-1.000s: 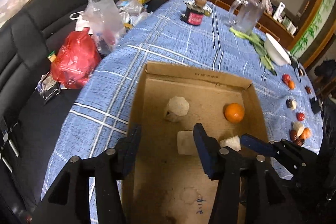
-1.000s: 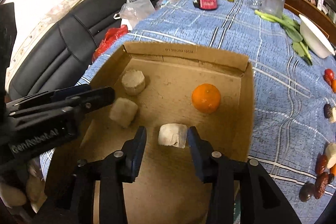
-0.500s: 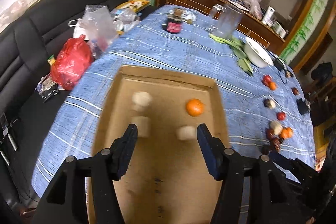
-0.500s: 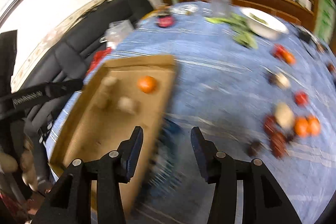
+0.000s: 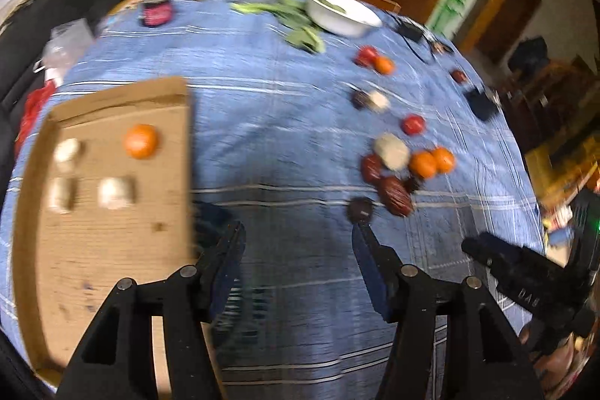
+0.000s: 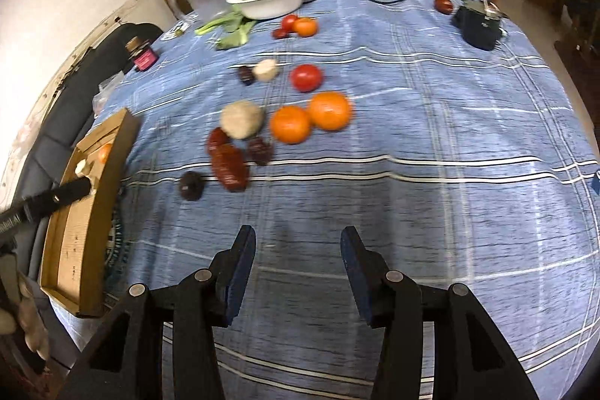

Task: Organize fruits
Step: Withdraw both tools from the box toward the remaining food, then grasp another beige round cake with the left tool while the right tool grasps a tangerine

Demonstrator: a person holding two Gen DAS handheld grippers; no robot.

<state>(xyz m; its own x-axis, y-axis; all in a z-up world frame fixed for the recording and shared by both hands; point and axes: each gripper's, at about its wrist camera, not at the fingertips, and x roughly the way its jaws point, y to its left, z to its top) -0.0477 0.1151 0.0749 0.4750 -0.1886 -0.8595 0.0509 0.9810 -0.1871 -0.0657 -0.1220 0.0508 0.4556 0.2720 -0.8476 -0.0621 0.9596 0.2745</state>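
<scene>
The right gripper (image 6: 298, 272) has swung off the cardboard tray (image 6: 123, 145) — jaws spread, empty — toward loose oranges (image 6: 290, 123) mid-tabletop; the next pick looks imminent.

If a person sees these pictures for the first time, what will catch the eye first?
Probably the two bright oranges side by side on the blue tablecloth, within a loose cluster of fruit. Then the cardboard box at the left, holding one orange and three pale pieces.
</scene>
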